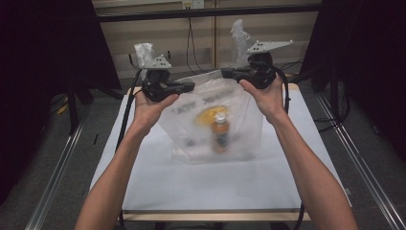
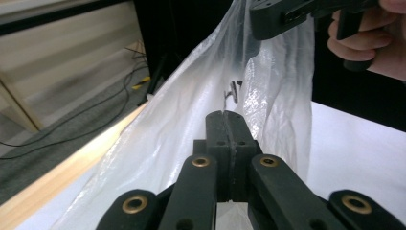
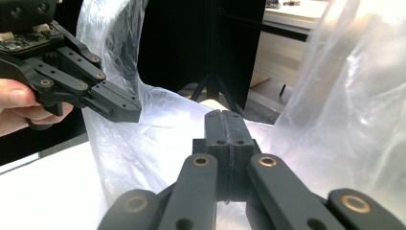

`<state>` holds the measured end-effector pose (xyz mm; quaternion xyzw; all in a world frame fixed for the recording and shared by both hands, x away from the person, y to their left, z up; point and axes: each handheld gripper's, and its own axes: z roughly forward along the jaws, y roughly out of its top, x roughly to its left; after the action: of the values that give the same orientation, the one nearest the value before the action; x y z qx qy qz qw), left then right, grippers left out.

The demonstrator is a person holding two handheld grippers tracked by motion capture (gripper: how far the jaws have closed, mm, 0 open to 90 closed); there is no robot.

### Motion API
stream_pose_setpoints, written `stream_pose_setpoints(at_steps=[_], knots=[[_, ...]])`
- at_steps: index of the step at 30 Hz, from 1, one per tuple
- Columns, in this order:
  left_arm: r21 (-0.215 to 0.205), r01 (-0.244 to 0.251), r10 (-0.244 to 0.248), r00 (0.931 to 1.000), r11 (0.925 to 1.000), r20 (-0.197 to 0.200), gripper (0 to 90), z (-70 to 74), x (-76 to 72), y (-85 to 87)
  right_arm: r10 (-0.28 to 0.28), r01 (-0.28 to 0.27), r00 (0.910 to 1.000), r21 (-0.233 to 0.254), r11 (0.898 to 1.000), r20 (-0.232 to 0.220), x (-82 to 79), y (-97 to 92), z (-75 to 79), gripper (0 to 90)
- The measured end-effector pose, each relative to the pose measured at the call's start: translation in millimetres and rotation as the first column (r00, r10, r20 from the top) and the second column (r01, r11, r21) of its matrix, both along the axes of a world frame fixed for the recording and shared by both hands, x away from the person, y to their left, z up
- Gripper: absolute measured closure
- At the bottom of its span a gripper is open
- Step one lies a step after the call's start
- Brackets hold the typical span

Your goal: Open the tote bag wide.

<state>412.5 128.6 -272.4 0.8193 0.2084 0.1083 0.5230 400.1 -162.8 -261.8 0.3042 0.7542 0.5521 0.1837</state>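
Note:
A clear plastic bag (image 1: pixel 210 120) stands on the white table (image 1: pixel 191 187) with an orange drink bottle (image 1: pixel 219 136) upright inside it. My left gripper (image 1: pixel 190 86) is shut on the bag's left top edge, and a handle (image 1: pixel 142 51) sticks up behind it. My right gripper (image 1: pixel 225 73) is shut on the right top edge, below the other handle (image 1: pixel 238 33). The left gripper view has my left gripper (image 2: pixel 225 115) closed against the bag film (image 2: pixel 191 120), with the right gripper (image 2: pixel 268 24) beyond. In the right gripper view my right gripper (image 3: pixel 224 115) pinches the bag (image 3: pixel 335 120) opposite the left gripper (image 3: pixel 122 109).
The table's wooden front edge (image 1: pixel 210 215) runs near the person. Metal rails (image 1: pixel 57 172) flank both sides on the grey floor. Black curtains (image 1: pixel 43 57) and stand legs (image 1: pixel 72 110) close in left and right; cables (image 1: pixel 191 43) hang on the back wall.

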Motion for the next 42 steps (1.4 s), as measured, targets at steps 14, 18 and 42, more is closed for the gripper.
stream_pose_setpoints(at_steps=[14, 18, 42], knots=[[0.002, 0.043, -0.043, 0.9979, 0.9991, -0.050, 90.0, -44.5, -7.8, -20.2, 0.010, -0.007, 0.9947, 0.036, 0.999, -0.102, -8.0, -13.7, -66.7, 90.0], [-0.023, 0.052, -0.054, 0.9954, 0.9984, -0.079, 90.0, -61.5, -10.4, -20.8, 0.010, -0.007, 0.9932, 0.027, 1.000, -0.116, -13.9, -16.9, -80.5, 90.0], [0.009, 0.068, -0.065, 0.9828, 0.9977, -0.173, 90.0, -134.7, -12.6, -29.8, 0.036, -0.039, 0.9798, -0.008, 0.999, -0.196, -38.5, -26.0, -145.0, 90.0]])
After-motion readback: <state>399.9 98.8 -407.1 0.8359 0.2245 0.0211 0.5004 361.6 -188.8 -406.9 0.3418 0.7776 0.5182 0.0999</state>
